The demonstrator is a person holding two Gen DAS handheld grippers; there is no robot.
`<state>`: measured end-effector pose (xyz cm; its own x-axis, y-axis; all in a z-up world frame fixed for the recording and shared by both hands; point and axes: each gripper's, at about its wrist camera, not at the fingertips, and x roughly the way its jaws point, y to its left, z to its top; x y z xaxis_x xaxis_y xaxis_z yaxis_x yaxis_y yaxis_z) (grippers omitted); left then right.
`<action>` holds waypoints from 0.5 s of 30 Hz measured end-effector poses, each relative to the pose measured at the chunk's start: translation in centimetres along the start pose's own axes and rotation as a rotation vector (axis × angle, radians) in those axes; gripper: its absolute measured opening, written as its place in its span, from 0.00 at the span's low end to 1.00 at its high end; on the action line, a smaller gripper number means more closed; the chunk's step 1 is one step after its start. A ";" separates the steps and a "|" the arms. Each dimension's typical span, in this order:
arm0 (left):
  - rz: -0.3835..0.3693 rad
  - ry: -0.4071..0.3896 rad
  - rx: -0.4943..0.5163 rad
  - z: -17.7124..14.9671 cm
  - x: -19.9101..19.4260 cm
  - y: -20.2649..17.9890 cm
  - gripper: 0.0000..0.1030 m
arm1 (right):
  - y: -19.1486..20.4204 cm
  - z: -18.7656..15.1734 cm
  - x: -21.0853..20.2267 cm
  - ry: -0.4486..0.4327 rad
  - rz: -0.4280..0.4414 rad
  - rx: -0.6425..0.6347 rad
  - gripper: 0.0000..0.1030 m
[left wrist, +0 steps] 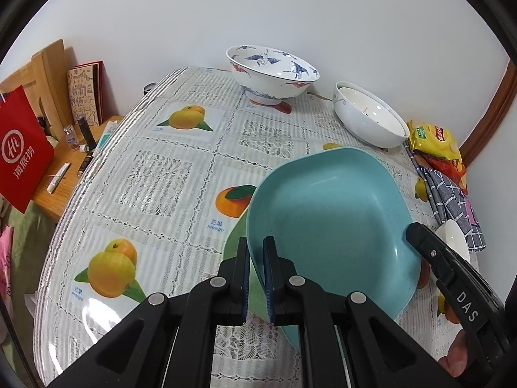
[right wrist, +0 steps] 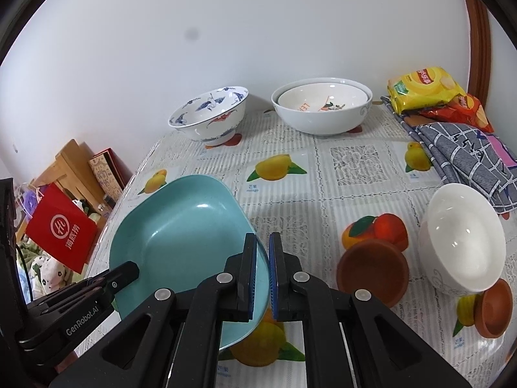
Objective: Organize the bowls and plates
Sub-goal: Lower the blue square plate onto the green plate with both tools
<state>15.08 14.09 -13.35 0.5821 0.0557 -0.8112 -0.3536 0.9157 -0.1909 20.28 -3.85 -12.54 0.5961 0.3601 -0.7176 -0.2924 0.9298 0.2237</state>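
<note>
A teal square plate (left wrist: 326, 226) is held tilted above the table by both grippers. My left gripper (left wrist: 257, 252) is shut on its left rim; a green plate (left wrist: 234, 242) shows just beneath it. My right gripper (right wrist: 262, 252) is shut on the right rim of the same teal plate (right wrist: 181, 236). A blue-and-white patterned bowl (left wrist: 271, 71) stands at the far edge, also in the right wrist view (right wrist: 210, 113). Two nested white bowls (right wrist: 320, 106) stand beside it. A white bowl (right wrist: 462, 239) and two brown bowls (right wrist: 371, 268) sit at the right.
The table (left wrist: 161, 174) has a fruit-print lace cloth. Snack bags (right wrist: 426, 90) and a grey checked cloth (right wrist: 462, 158) lie at the far right. A wooden side table with a red bag (left wrist: 19, 152) and small items stands left of the table.
</note>
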 end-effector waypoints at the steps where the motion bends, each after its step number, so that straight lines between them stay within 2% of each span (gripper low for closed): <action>1: 0.001 0.000 -0.001 0.0 0.1 0.1 0.08 | 0.1 0.0 0.1 0.000 -0.001 -0.003 0.08; 15: 0.000 0.038 -0.034 -0.4 2.4 0.9 0.09 | 0.7 -0.5 2.9 0.057 -0.050 -0.036 0.08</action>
<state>15.88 14.90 -15.64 0.5542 0.0404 -0.8314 -0.3792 0.9014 -0.2090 21.42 -2.22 -14.76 0.5676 0.3071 -0.7639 -0.2903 0.9429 0.1633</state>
